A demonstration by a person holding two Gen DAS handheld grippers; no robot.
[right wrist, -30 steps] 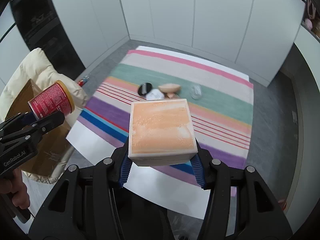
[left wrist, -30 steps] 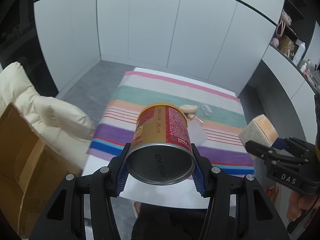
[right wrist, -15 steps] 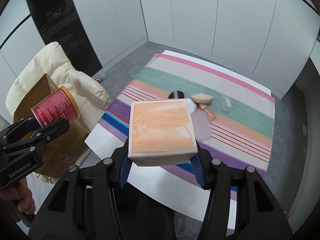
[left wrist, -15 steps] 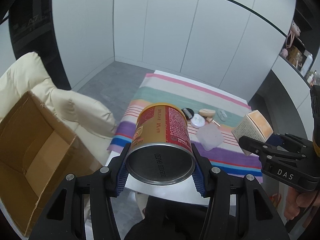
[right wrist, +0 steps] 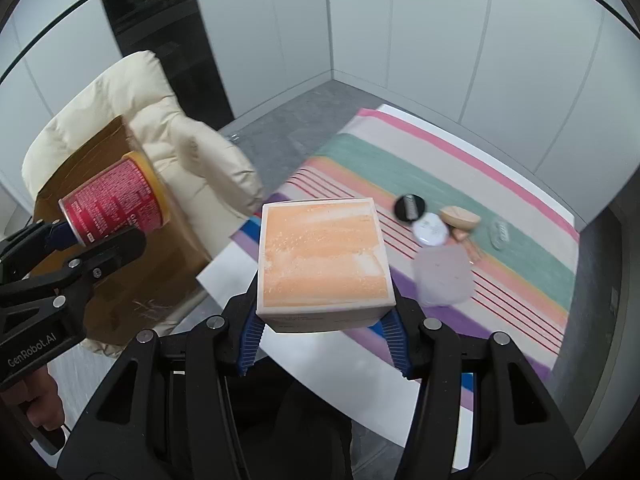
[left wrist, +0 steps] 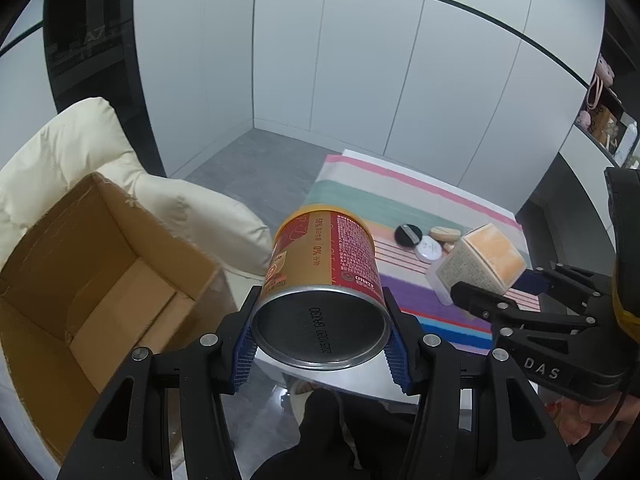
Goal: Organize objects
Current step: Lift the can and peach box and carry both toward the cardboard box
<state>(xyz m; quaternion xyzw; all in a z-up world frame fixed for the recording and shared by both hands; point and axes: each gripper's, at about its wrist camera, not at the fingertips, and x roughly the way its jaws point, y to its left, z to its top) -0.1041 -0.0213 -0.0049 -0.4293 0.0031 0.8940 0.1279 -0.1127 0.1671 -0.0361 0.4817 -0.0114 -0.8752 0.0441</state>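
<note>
My left gripper (left wrist: 322, 350) is shut on a red and gold can (left wrist: 322, 276), held in the air with its metal bottom toward the camera. The can (right wrist: 116, 200) and left gripper (right wrist: 80, 246) also show at the left of the right wrist view. My right gripper (right wrist: 324, 338) is shut on a white box with an orange face (right wrist: 322, 256); that box (left wrist: 480, 258) appears at the right of the left wrist view. An open cardboard box (left wrist: 96, 280) sits on a cream armchair (left wrist: 80, 152), left of the can.
A striped cloth (right wrist: 440, 168) covers a white table (right wrist: 320, 376). On it lie a black compact (right wrist: 409, 207), a white round lid (right wrist: 431, 230), a beige puff (right wrist: 460, 216), a clear small item (right wrist: 500, 234) and a translucent container (right wrist: 442, 274). White cabinet doors (left wrist: 360, 60) stand behind.
Both grippers have swung left with their loads. The cardboard box and armchair now fill more of the left side, and the table has shifted right in both views.
</note>
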